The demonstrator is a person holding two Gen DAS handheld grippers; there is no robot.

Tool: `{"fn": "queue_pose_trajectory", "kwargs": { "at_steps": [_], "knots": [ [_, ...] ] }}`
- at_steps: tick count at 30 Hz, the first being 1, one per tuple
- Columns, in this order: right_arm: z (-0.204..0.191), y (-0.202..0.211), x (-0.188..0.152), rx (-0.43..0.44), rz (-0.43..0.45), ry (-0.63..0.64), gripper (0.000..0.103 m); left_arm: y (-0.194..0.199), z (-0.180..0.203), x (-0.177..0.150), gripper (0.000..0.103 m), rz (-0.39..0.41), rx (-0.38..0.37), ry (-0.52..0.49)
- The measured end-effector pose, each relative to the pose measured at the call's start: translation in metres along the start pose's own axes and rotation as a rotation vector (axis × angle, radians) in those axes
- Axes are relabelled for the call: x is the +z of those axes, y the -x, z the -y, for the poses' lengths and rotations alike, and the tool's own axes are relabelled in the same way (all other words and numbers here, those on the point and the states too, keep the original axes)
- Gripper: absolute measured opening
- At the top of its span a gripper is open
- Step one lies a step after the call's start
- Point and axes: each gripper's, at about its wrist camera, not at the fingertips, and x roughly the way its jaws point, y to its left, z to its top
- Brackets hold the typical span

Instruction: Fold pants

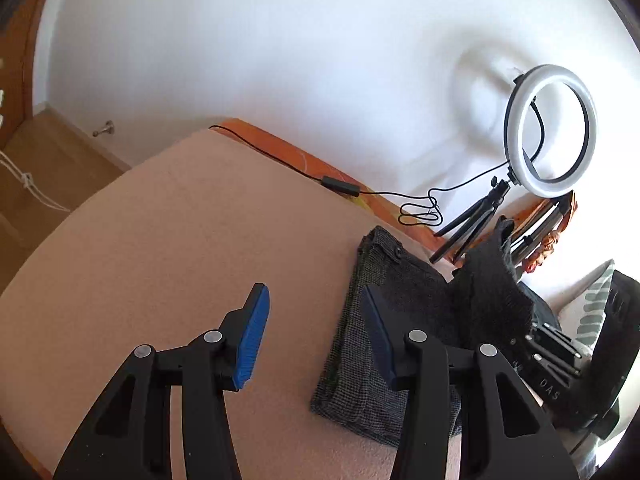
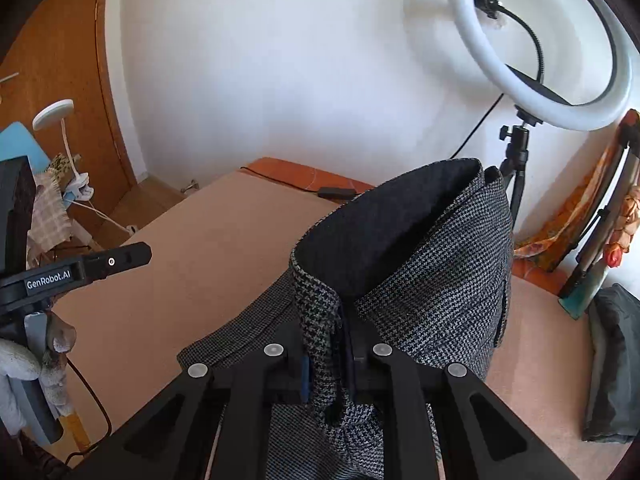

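Observation:
The pants (image 1: 384, 340) are dark grey houndstooth cloth, lying partly folded on the tan pad (image 1: 180, 240). My left gripper (image 1: 316, 332) is open and empty, held above the pad at the pants' left edge; its blue pads (image 1: 252, 340) show. My right gripper (image 2: 326, 364) is shut on a fold of the pants (image 2: 432, 272) and holds it lifted, so the dark inner lining (image 2: 384, 224) faces the camera. In the left wrist view the lifted cloth (image 1: 492, 288) rises at the right. The left gripper's body (image 2: 80, 272) shows at the left of the right wrist view.
A ring light (image 1: 552, 128) on a small tripod (image 1: 472, 224) stands at the far edge by the white wall, with its black cable (image 1: 280, 156) along the orange edge. A dark cushion (image 2: 612, 364) lies at the right. A wooden door (image 2: 60, 80) is at the left.

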Motion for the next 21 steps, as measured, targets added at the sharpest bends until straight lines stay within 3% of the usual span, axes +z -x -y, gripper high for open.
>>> {"fn": "queue_pose_trajectory", "kwargs": {
  "at_steps": [8, 17, 21],
  "knots": [
    [-0.054, -0.058, -0.020, 0.020, -0.125, 0.115, 0.009, 0.005, -0.010, 0.007, 0.046, 0.021, 0.007, 0.024],
    [-0.067, -0.083, -0.025, 0.068, -0.167, 0.091, 0.009, 0.007, -0.002, 0.009, 0.046, 0.029, 0.027, 0.001],
    [-0.058, -0.085, -0.023, 0.141, -0.169, 0.046, 0.013, 0.006, 0.000, 0.008, 0.050, 0.021, 0.039, 0.003]
  ]
}}
